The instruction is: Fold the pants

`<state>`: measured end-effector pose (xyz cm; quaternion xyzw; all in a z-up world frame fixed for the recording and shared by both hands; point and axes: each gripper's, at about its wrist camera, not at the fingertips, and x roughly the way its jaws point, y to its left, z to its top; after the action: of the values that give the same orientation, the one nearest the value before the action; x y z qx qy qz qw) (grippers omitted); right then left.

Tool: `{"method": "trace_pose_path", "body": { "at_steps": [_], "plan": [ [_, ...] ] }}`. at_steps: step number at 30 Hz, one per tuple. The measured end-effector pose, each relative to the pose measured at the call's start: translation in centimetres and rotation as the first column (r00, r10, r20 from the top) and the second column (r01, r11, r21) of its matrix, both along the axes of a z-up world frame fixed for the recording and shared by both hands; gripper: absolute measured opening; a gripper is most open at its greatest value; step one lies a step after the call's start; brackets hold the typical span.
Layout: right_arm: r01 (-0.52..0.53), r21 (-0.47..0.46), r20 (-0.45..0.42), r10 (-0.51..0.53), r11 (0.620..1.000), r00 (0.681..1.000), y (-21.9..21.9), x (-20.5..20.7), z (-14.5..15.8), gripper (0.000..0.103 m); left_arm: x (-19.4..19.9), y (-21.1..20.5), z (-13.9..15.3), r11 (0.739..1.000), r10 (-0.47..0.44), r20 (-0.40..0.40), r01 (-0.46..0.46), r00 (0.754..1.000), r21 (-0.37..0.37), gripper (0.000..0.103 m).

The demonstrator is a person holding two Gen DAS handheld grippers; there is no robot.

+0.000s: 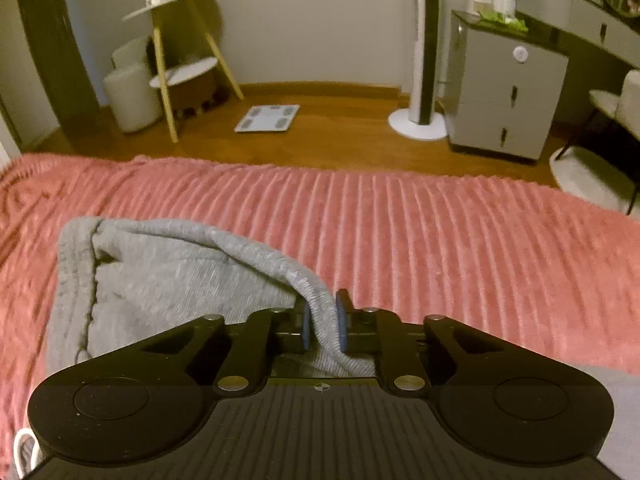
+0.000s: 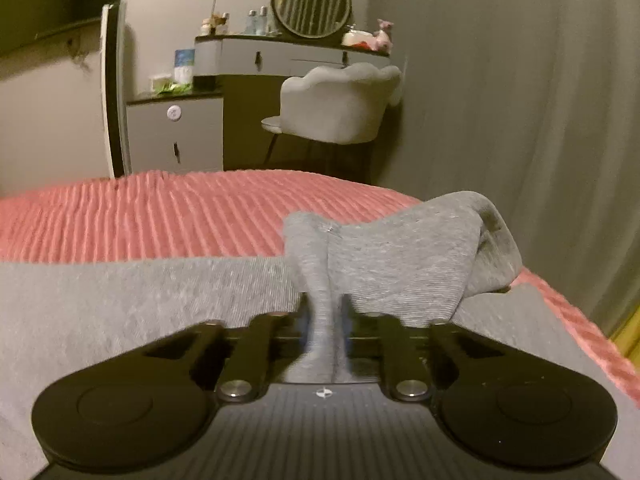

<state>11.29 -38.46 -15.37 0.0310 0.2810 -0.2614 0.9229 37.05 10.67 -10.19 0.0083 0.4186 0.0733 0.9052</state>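
Observation:
The grey knit pants lie on a pink ribbed bedspread. In the left wrist view my left gripper is shut on a ribbed edge of the pants, which drapes left from the blue pads. In the right wrist view my right gripper is shut on a bunched fold of the same grey pants, lifted a little above the rest of the fabric, which spreads flat to the left over the bedspread.
Beyond the bed's far edge is a wooden floor with a bathroom scale, a tower fan, a grey drawer unit, a small shelf stand and a grey chair at a vanity desk. A curtain hangs at right.

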Motion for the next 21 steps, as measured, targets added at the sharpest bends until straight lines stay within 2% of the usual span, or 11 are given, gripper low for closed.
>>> {"method": "trace_pose_path", "body": {
  "at_steps": [3,7,11,14,17,19,21],
  "plan": [
    [0.024,0.049,0.049,-0.027,0.999,0.998,-0.7,-1.1,1.5,0.006,-1.5,0.6,1.6,0.999,-0.031,0.023,0.032,0.999,-0.016,0.013],
    [0.07,0.171,0.169,-0.099,0.983,0.981,-2.6,-4.7,5.0,0.006,-4.5,2.0,4.8,0.996,-0.032,0.058,0.037,0.998,-0.086,0.012],
    [0.092,0.313,0.279,-0.184,0.945,0.943,-5.7,-10.0,8.5,0.005,-10.7,3.4,8.4,0.986,-0.069,0.15,0.091,0.986,-0.141,0.012],
    [0.1,0.4,0.336,-0.247,0.911,0.909,-7.8,-14.4,10.0,0.005,-16.9,4.5,9.9,0.98,-0.08,0.204,0.114,0.976,-0.161,0.012],
    [0.174,0.382,0.297,-0.299,0.908,0.907,-8.5,-18.6,9.7,0.005,-23.3,5.5,8.8,0.977,-0.083,0.19,0.117,0.978,-0.177,0.013],
    [0.238,0.356,0.2,-0.323,0.903,0.925,-9.1,-19.9,8.0,0.005,-26.0,6.1,6.3,0.976,-0.108,0.125,0.129,0.986,-0.173,0.015],
    [0.287,0.402,0.089,-0.349,0.869,0.933,-10.3,-20.2,5.4,0.006,-27.4,6.9,3.1,0.974,-0.106,0.035,0.11,0.994,-0.199,0.018]
  ]
}}
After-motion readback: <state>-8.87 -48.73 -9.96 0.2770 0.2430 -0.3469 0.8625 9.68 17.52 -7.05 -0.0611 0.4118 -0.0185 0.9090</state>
